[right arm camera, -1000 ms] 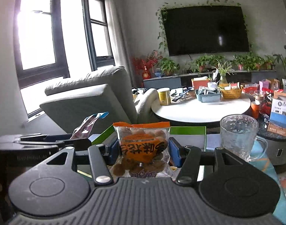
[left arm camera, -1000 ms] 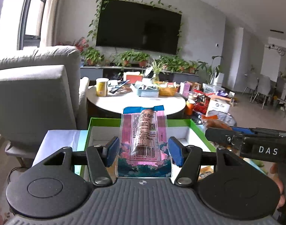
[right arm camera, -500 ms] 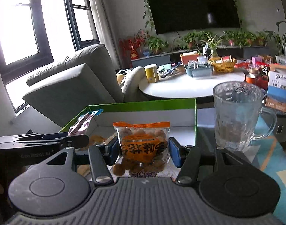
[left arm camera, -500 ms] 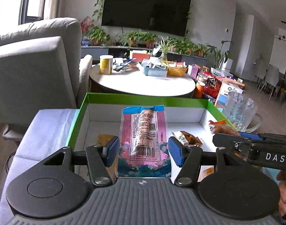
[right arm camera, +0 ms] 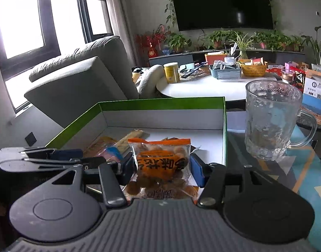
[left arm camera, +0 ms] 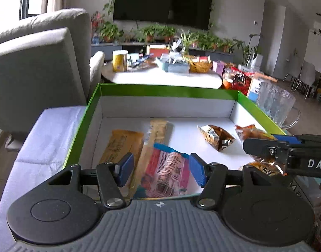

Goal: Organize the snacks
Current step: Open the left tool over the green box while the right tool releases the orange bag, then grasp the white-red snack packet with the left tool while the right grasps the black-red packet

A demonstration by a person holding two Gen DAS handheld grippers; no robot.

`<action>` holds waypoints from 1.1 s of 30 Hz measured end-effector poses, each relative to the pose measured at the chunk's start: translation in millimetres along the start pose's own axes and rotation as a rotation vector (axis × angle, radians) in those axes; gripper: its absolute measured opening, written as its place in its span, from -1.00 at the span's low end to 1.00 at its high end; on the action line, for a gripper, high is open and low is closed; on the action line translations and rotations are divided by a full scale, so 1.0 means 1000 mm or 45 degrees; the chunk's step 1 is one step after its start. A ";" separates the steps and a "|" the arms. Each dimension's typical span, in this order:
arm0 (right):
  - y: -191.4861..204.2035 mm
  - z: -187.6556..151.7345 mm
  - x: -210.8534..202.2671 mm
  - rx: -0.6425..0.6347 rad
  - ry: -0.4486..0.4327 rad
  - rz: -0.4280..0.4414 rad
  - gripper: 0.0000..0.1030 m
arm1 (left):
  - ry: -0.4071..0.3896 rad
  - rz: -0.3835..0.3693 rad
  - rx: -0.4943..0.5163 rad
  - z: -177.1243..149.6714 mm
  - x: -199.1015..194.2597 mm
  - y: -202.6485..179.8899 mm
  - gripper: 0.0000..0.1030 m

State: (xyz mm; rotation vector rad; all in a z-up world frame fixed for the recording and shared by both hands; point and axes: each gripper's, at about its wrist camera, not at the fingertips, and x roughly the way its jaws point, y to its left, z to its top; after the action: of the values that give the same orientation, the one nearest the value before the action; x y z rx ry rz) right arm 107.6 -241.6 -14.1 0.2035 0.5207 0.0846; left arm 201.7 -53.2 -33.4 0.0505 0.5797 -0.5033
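A green-rimmed box [left arm camera: 166, 89] with a white inside lies ahead; it also shows in the right wrist view [right arm camera: 160, 101]. My left gripper [left arm camera: 158, 171] is open over the box's near edge. The pink snack packet [left arm camera: 166, 173] lies tilted between its fingers, resting in the box. Two tan packets [left arm camera: 122, 145] and a brown foil snack [left arm camera: 217, 136] lie on the box floor. My right gripper [right arm camera: 160, 168] is shut on an orange peanut bag [right arm camera: 160, 163] held upright above the box's near right part; it shows in the left wrist view [left arm camera: 286, 153].
A glass mug [right arm camera: 271, 124] stands right of the box on a glass table. A grey armchair [left arm camera: 34, 67] is at the left. A round white table [left arm camera: 160, 77] with a yellow can, baskets and boxes stands behind the box.
Both grippers moved down toward the box. My left gripper opened and the pink packet dropped from upright to lying tilted in the box. The right gripper still holds the orange bag.
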 end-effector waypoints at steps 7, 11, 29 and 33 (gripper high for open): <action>0.003 -0.007 -0.014 -0.034 0.000 0.026 0.14 | -0.039 0.033 0.013 -0.004 -0.020 0.001 0.14; 0.011 -0.014 -0.023 -0.082 -0.024 -0.003 0.15 | -0.065 0.054 0.009 -0.006 -0.032 0.006 0.17; 0.005 -0.028 -0.071 -0.079 -0.037 0.060 0.15 | -0.031 0.117 -0.111 -0.038 -0.082 0.030 0.19; 0.010 -0.035 -0.078 -0.123 -0.035 0.039 0.15 | 0.026 0.086 -0.153 -0.049 -0.085 0.031 0.19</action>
State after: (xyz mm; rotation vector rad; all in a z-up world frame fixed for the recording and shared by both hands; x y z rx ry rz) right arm 22.3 -236.0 -3.6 0.1178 0.4853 0.1364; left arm 130.0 20.3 -32.5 -0.0390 0.6249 -0.4018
